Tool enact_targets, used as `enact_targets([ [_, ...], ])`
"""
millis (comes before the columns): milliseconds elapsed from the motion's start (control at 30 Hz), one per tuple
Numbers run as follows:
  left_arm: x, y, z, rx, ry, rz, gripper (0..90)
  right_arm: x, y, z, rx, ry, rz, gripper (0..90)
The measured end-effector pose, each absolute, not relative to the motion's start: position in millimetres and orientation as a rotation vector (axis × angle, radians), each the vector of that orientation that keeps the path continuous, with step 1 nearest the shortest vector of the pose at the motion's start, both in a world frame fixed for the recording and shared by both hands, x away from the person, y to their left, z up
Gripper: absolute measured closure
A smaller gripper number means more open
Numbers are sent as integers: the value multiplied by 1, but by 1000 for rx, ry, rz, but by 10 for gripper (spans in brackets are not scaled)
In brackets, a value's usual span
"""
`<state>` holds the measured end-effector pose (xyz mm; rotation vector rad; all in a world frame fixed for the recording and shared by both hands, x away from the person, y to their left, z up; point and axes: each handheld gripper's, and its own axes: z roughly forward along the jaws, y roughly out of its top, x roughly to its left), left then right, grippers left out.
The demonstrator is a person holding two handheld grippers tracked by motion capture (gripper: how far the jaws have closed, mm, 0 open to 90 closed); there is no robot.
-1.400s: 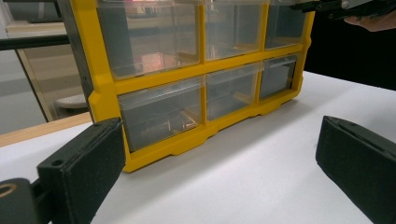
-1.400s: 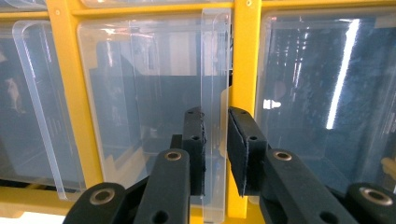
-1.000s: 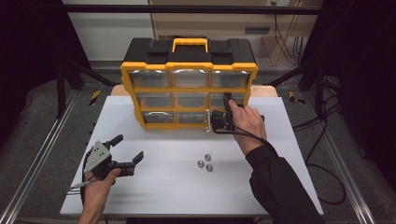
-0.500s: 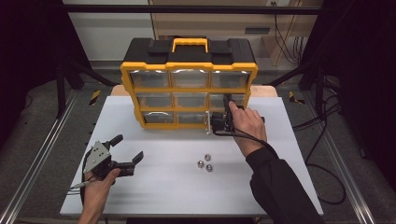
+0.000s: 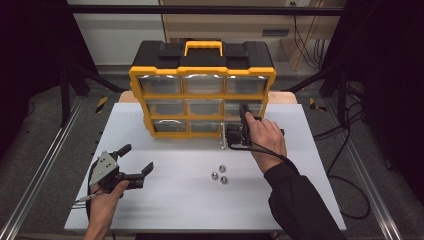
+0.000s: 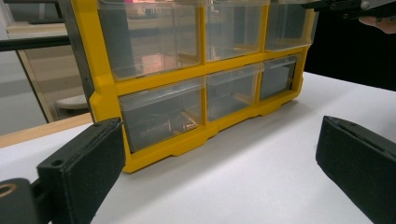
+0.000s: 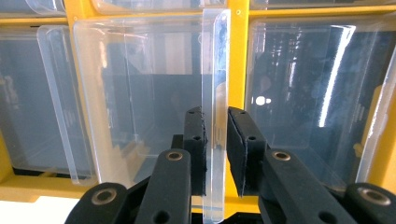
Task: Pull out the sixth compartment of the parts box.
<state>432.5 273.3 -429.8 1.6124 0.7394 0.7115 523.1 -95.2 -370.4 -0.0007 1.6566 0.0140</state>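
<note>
A yellow organizer (image 5: pixel 202 95) with clear drawers and a black lid stands at the back of the white table (image 5: pixel 170 205). My right gripper (image 5: pixel 227 136) is turned on its side at the bottom right drawer (image 6: pixel 278 77). It is shut on that drawer's clear handle lip (image 7: pixel 215 93), with a pad on each side (image 7: pixel 215 154). The drawer front (image 5: pixel 222 136) stands slightly out of the frame. My left gripper (image 5: pixel 136 159) rests open near the table's front left with nothing between its jaws (image 6: pixel 219 172). It faces the organizer (image 6: pixel 154 88).
Three small metal nuts (image 5: pixel 218 174) lie on the table in front of the organizer, near the right forearm. Black frame posts and cables surround the table. The other drawers are shut.
The right hand and gripper have come a little toward the person, and the bottom right drawer's front has come out slightly with them. The left gripper has not moved.
</note>
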Motion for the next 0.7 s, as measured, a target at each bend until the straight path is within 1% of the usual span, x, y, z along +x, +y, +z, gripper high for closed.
enact_targets([
  [700,432,274,-429,1609,740,715,13,502,-96,-372,0,1648,26,781],
])
